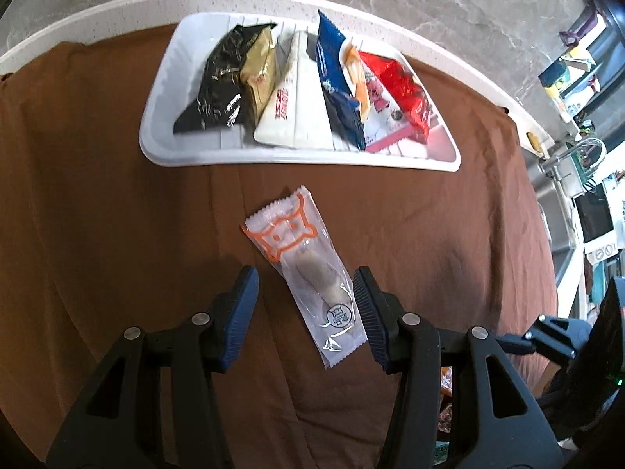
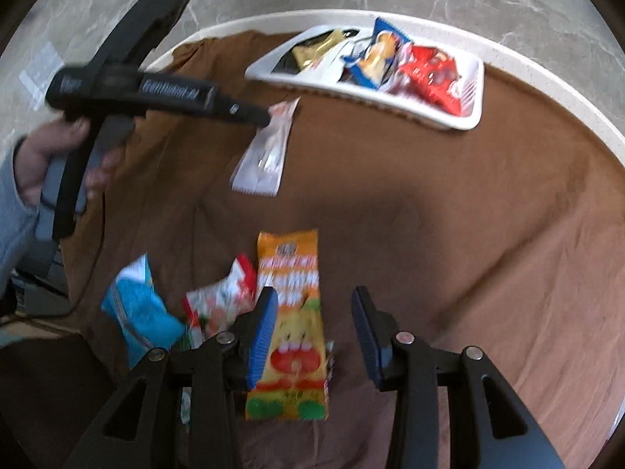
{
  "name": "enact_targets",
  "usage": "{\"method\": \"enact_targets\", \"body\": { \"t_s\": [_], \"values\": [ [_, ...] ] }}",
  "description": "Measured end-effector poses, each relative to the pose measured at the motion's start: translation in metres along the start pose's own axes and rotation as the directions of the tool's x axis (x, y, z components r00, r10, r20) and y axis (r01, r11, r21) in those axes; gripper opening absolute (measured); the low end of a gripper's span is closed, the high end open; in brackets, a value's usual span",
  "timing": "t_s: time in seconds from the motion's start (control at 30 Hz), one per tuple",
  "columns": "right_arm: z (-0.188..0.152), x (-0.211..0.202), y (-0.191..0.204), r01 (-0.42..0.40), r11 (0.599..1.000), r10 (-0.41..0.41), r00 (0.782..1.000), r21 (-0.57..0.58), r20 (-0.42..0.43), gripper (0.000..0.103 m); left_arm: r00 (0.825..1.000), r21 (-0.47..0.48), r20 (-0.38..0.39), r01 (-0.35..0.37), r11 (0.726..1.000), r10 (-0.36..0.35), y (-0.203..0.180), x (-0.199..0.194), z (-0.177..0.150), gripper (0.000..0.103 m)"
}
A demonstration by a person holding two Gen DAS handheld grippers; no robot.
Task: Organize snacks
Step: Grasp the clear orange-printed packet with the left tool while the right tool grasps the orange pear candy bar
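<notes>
A clear packet with an orange cat outline lies on the brown cloth. My left gripper hangs over it, open. The packet's lower half sits between the blue pads, near the right one and apart from the left. The right wrist view shows the same packet under the left tool's tip. My right gripper is open above an orange-yellow snack pack, which lies mostly beneath its left finger. The white tray holds several packs: black, gold, white, blue and red.
A light blue pack and a red-and-white pack lie left of the orange one. A person's hand grips the left tool's handle. The table's white rim curves behind the tray. A faucet and shelves stand at the right.
</notes>
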State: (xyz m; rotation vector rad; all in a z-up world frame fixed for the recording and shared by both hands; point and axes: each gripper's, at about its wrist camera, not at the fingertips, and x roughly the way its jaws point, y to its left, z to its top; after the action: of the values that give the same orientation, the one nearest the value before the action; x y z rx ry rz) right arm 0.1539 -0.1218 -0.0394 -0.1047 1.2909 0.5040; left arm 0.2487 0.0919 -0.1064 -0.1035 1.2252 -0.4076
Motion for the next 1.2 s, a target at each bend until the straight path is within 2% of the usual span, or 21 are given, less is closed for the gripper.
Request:
{"method": "enact_targets", "body": {
  "t_s": [0.4, 0.47, 0.77, 0.87, 0.9, 0.97, 1.07, 1.2],
  "values": [
    [-0.008, 0.006, 0.017, 0.023, 0.997, -0.024, 1.0, -0.076, -0.014, 0.045, 0.999, -0.019, -0.037, -0.001, 1.0, 0.0, -0.004, 0.019, 0.004, 0.049],
    [-0.007, 0.007, 0.021, 0.029, 0.995, -0.03, 0.999, -0.093, -0.015, 0.045, 0.999, -0.016, -0.034, -0.003, 1.0, 0.002, -0.005, 0.021, 0.005, 0.051],
    [-0.009, 0.012, 0.026, 0.052, 0.99, -0.056, 0.998, -0.134, -0.03, 0.045, 0.999, 0.034, -0.018, -0.031, 0.999, 0.031, -0.021, 0.028, 0.008, 0.052],
    [-0.01, 0.013, 0.026, 0.05, 0.99, -0.055, 0.998, -0.132, -0.03, 0.037, 0.999, 0.045, -0.004, -0.031, 0.999, 0.031, -0.025, 0.03, 0.008, 0.051],
    [-0.01, 0.013, 0.025, 0.05, 0.99, -0.054, 0.998, -0.129, -0.029, 0.032, 0.999, 0.049, 0.0, -0.036, 0.998, 0.036, -0.026, 0.03, 0.008, 0.051],
    [-0.01, 0.012, 0.025, 0.05, 0.99, -0.054, 0.998, -0.13, -0.025, 0.025, 0.998, 0.072, 0.009, -0.06, 0.996, 0.06, -0.03, 0.031, 0.007, 0.044],
    [-0.01, 0.01, 0.023, 0.036, 0.992, -0.039, 0.999, -0.122, -0.02, 0.016, 0.997, 0.097, 0.025, -0.08, 0.992, 0.078, -0.033, 0.033, 0.006, 0.041],
    [-0.009, 0.009, 0.018, 0.027, 0.995, -0.028, 1.0, -0.092, -0.011, 0.011, 0.996, 0.102, 0.03, -0.089, 0.991, 0.086, -0.032, 0.033, 0.006, 0.034]
  ]
}}
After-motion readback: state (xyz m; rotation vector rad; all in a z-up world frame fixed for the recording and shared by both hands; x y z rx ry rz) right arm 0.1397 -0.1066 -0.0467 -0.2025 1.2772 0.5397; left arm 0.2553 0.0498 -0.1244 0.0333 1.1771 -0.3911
